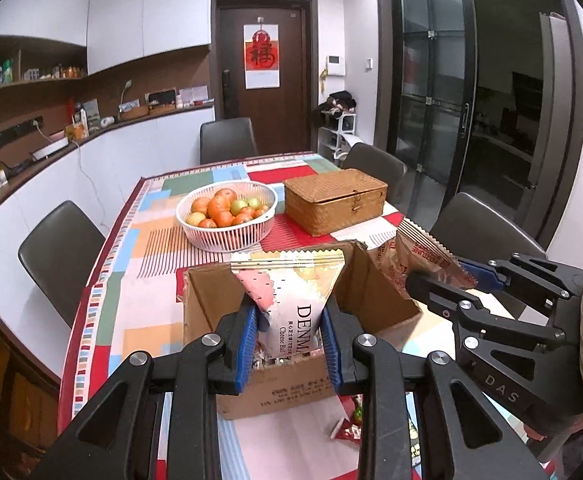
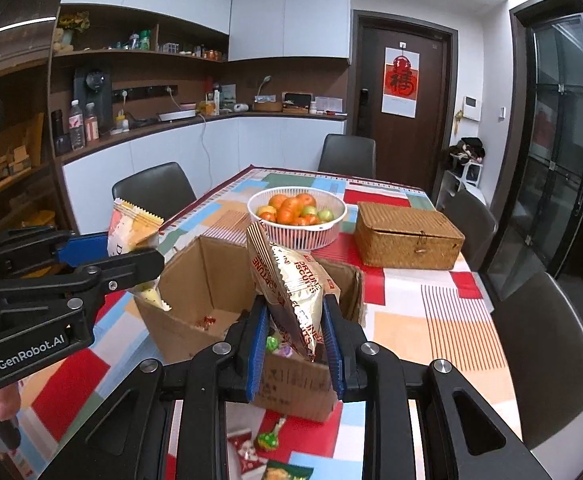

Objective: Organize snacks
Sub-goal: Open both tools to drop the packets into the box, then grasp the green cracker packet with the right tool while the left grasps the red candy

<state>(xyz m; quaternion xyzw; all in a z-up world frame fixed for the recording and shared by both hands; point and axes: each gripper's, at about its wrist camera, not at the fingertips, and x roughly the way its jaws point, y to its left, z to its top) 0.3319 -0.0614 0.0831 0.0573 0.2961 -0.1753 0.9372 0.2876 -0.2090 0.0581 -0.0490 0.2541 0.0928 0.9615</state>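
Note:
In the left wrist view my left gripper (image 1: 291,332) is shut on a white cheese ball bag (image 1: 291,300), held upright above an open cardboard box (image 1: 219,300). To its right, my right gripper (image 1: 447,276) is shut on a gold and red biscuit bag (image 1: 419,256). The right wrist view shows that biscuit bag (image 2: 291,288) pinched between the blue pads of the right gripper (image 2: 295,340), over the same box (image 2: 207,276). Small wrapped candies (image 2: 205,322) lie on the box floor. At the left, the left gripper (image 2: 135,250) carries the cheese ball bag (image 2: 131,228).
A white basket of fruit (image 1: 227,216) and a closed wicker box (image 1: 335,200) stand behind the cardboard box on the patchwork tablecloth (image 1: 151,216). Loose snack packets (image 2: 267,440) lie at the near table edge. Dark chairs (image 1: 59,248) surround the table.

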